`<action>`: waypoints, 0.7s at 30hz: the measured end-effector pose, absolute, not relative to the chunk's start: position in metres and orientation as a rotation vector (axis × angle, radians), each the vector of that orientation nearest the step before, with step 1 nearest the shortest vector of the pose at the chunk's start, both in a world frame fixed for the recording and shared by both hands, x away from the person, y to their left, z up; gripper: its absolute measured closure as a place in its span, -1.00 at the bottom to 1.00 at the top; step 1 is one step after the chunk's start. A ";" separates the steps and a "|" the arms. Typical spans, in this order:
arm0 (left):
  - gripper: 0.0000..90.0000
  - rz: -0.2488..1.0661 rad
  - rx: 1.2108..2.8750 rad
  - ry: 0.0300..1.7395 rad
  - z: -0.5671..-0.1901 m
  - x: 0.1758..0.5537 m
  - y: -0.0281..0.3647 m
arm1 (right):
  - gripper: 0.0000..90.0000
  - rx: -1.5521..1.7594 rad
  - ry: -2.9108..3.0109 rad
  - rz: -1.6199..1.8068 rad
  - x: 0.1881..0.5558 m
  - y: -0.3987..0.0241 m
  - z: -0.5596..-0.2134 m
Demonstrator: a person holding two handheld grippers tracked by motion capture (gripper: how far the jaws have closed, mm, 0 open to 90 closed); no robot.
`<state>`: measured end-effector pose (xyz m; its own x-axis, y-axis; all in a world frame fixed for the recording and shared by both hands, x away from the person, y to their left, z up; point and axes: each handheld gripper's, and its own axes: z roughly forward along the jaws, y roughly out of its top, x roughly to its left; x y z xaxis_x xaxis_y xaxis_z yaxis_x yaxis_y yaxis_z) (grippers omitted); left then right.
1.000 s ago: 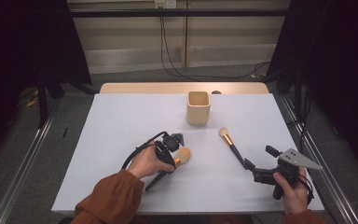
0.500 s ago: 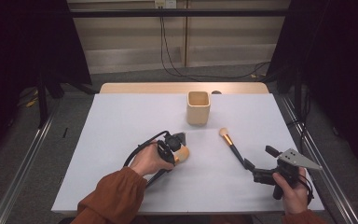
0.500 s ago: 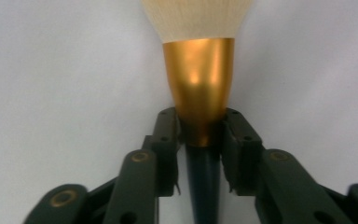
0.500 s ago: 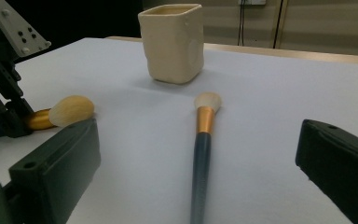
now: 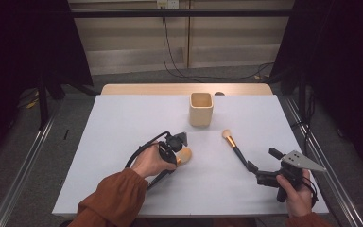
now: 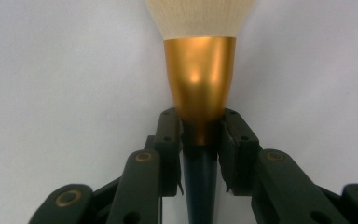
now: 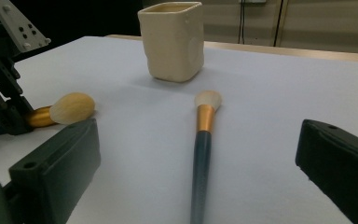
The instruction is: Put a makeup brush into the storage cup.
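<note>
A fat makeup brush [image 6: 199,84] with a gold collar, cream bristles and a dark handle lies on the white table. My left gripper [image 6: 200,135] is shut on it where collar meets handle. From above, the left gripper [image 5: 174,143] is left of centre and the brush head [image 5: 185,153] pokes out beside it. A slimmer brush [image 5: 234,145] lies right of centre, bristles toward the cream cup [image 5: 201,109]. My right gripper [image 5: 261,160] stands open at its handle end. In the right gripper view the slim brush [image 7: 202,140] runs up between the wide-apart jaws, untouched.
The white table [image 5: 123,123] has a wooden strip along its far edge. The right gripper view has the cup [image 7: 172,39] upright behind the slim brush, and the fat brush [image 7: 70,108] with the left gripper [image 7: 2,93] at far left. Dark stands and cables ring the table.
The fat brush's head has shifted slightly toward the left gripper. Both hands have stayed where they were.
</note>
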<state>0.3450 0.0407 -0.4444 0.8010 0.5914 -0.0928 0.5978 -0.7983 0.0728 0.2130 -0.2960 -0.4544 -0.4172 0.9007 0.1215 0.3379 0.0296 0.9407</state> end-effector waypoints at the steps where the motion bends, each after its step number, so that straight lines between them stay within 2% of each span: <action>1: 0.58 -0.095 2.878 0.958 -0.444 0.345 0.042 | -1.00 1.252 1.790 1.389 0.213 -0.296 -0.455; 8: 0.59 -0.137 2.823 0.976 -0.444 0.347 0.049 | -1.00 1.254 1.790 1.388 0.214 -0.296 -0.455; 21: 0.59 -0.100 2.770 0.995 -0.438 0.351 0.063 | -1.00 1.257 1.787 1.390 0.214 -0.296 -0.455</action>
<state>0.3512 0.0634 -0.4382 0.7716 0.6227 -0.1294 0.6361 -0.7546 0.1615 0.2140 -0.2965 -0.4549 -0.4150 0.9018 0.1203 0.3387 0.0305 0.9404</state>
